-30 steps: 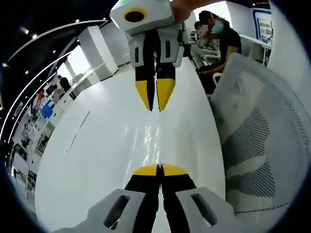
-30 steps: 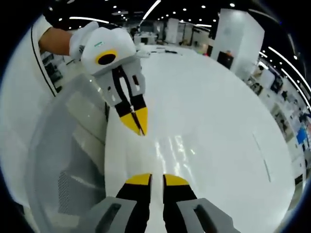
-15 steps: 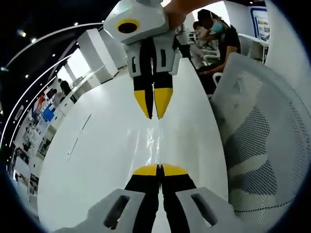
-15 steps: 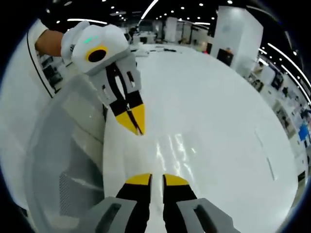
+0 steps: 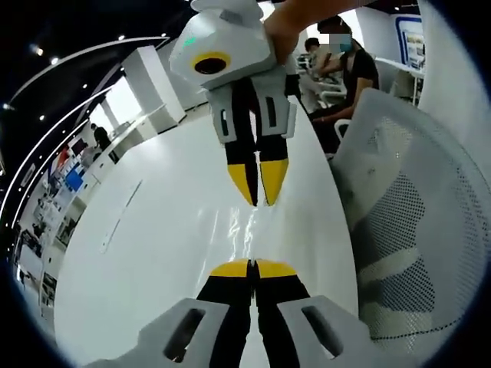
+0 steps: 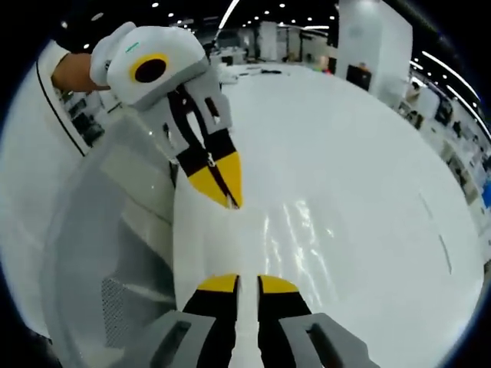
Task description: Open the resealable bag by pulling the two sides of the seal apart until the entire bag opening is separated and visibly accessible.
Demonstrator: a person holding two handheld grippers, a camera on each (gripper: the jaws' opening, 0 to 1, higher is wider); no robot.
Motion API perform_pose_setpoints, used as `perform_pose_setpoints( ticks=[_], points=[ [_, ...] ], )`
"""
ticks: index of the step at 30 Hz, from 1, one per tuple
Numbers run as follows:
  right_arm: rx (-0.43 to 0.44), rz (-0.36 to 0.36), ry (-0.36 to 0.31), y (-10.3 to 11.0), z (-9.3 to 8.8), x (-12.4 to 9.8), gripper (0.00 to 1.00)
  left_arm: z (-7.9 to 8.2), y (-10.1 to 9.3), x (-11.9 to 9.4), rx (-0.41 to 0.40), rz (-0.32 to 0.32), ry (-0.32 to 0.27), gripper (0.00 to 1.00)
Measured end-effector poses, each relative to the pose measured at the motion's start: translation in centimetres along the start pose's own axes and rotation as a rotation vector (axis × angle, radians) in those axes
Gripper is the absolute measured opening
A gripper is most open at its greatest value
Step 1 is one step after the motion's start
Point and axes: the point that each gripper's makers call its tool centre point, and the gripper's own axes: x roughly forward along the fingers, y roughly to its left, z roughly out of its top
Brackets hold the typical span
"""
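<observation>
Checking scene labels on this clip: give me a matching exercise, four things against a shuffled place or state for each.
Things:
1. left gripper
2. right gripper
3. mesh chair
4. table

Places or states:
A. glossy white surface under both grippers
B. yellow tips pressed together
C. comes in from the top of the left gripper view
D. perforated white back beside the table's edge

Pairs: 1-B, 2-C, 3-D, 4-A

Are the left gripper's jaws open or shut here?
Shut. The left gripper shows yellow tips touching in its own view and in the right gripper view. Whether they pinch anything: cannot tell.
</observation>
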Motion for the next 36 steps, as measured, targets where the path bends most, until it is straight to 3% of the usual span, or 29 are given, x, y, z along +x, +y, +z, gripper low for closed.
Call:
perform_pose_setpoints(
  ticks=[6,17,29,36],
  points=[
    [0.075,0.006,-0.023,0.2,-0.3,1.0,0.00,-0.5,-0.3,0.1,0.008,-0.008,0.007,0.00],
    [0.106,-0.007,-0.029,-0.1,0.2,1.1,0.00,-1.1,-0.2,-0.1,0.028,-0.015,0.025,0.02],
    [0.127,0.003,0.001,0.7,0.6,1.7,0.00,0.6,-0.2,-0.2,0.086,0.008,-0.026,0.21],
    [0.143,0.001,0.007,0.6,1.1,1.8,0.00,1.6,-1.6,-0.1,0.126,-0.029,-0.060,0.15]
  ],
)
